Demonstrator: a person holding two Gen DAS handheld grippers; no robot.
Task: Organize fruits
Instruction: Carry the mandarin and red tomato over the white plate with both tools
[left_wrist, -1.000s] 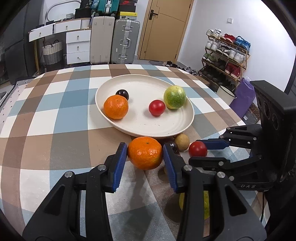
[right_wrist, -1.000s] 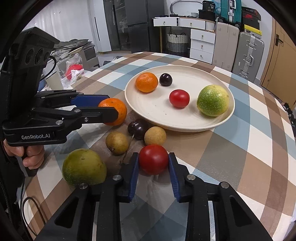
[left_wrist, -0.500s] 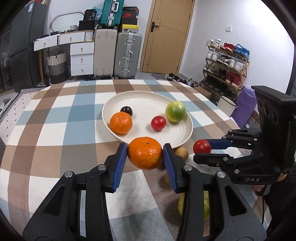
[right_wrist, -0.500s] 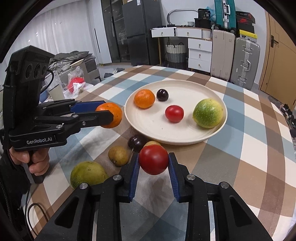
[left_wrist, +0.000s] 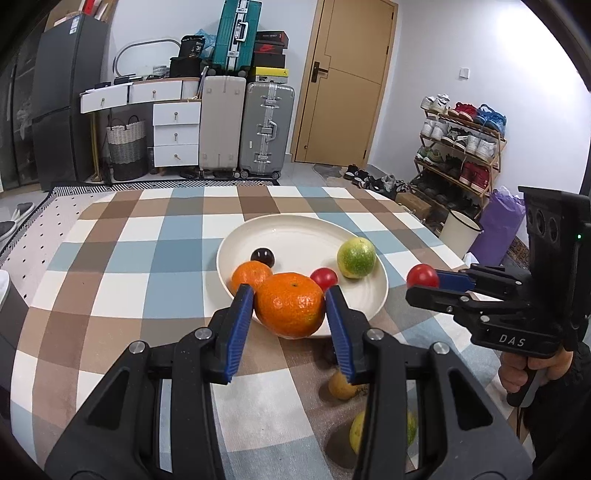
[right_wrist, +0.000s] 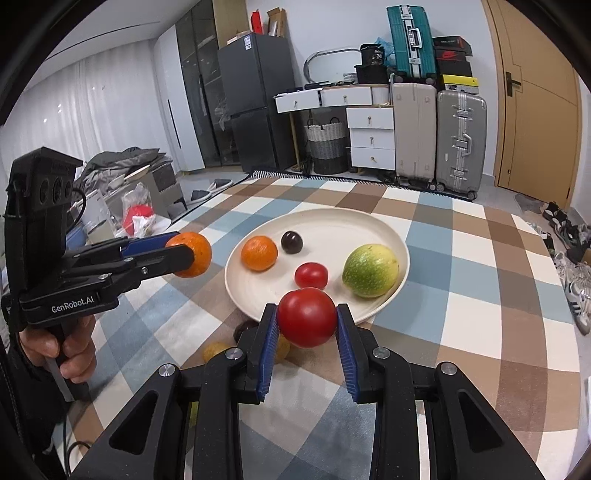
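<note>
My left gripper (left_wrist: 290, 308) is shut on an orange mandarin (left_wrist: 290, 304) and holds it in the air in front of the white plate (left_wrist: 295, 229). My right gripper (right_wrist: 306, 319) is shut on a red tomato (right_wrist: 307, 317), also lifted, near the plate's (right_wrist: 343, 221) front rim. The plate holds a mandarin (right_wrist: 259, 253), a dark plum (right_wrist: 291, 242), a small tomato (right_wrist: 311, 275) and a green-yellow fruit (right_wrist: 370, 270). On the cloth lie a brown fruit (left_wrist: 341, 386) and a green fruit (left_wrist: 360, 430), partly hidden by my fingers.
The table has a checked cloth (left_wrist: 147, 251). A dark plum (right_wrist: 242, 328) and a brown fruit (right_wrist: 216, 350) lie below my right gripper. Suitcases (left_wrist: 266, 129), drawers (left_wrist: 176, 133) and a shoe rack (left_wrist: 458, 144) stand beyond the table.
Both grippers have risen from the table with their fruit and now hold it higher, level with the plate. The loose fruits on the cloth have stayed put.
</note>
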